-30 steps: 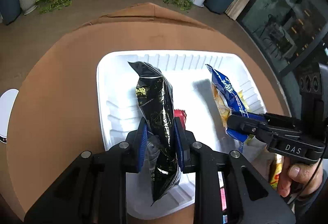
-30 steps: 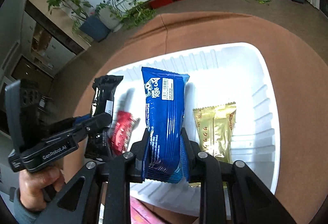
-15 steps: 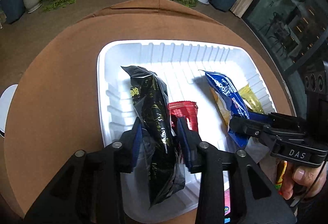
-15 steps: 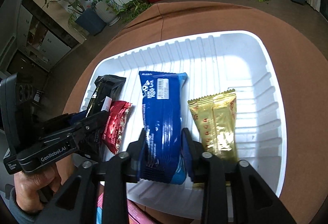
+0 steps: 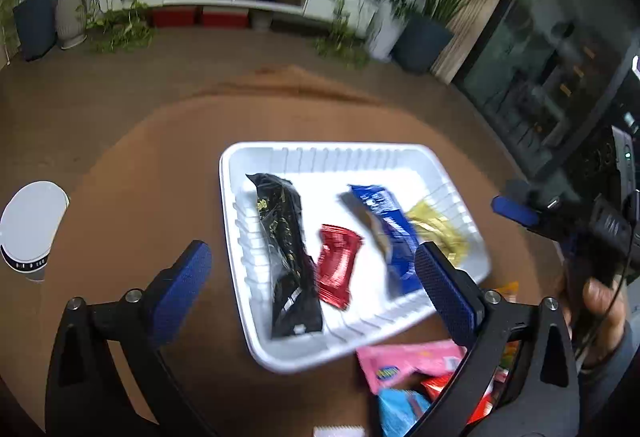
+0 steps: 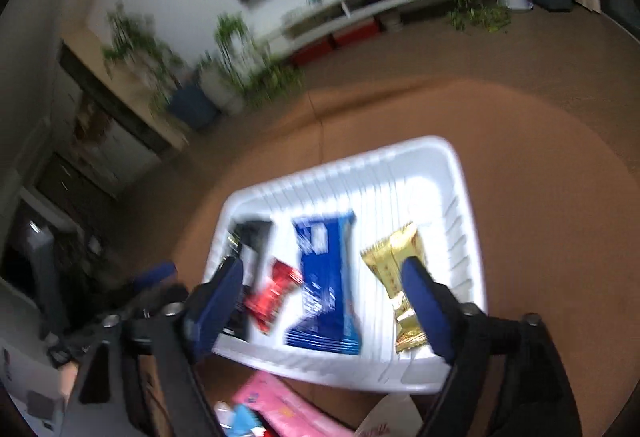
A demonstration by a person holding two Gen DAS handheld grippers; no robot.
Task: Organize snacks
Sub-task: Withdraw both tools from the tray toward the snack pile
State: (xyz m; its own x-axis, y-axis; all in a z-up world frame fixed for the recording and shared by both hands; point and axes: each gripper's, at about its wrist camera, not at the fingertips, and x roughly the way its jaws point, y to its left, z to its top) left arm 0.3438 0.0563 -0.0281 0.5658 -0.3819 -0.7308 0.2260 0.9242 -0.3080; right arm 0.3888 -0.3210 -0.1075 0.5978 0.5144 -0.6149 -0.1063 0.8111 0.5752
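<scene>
Both the left gripper (image 5: 312, 269) and right gripper (image 6: 324, 301) have just opened wide, nothing between them. We judge the black packet (image 5: 286, 253) and blue packet (image 6: 326, 289) in the white tray (image 5: 320, 153) light, crinkly, slippery; pinch mid-length. Near-edge pink packets (image 5: 404, 365) are cut off, perhaps more beneath.

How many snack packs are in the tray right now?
4, side by side in the tray: black pack leftmost, then red pack, blue pack, gold pack rightmost. None seems hidden.
</scene>
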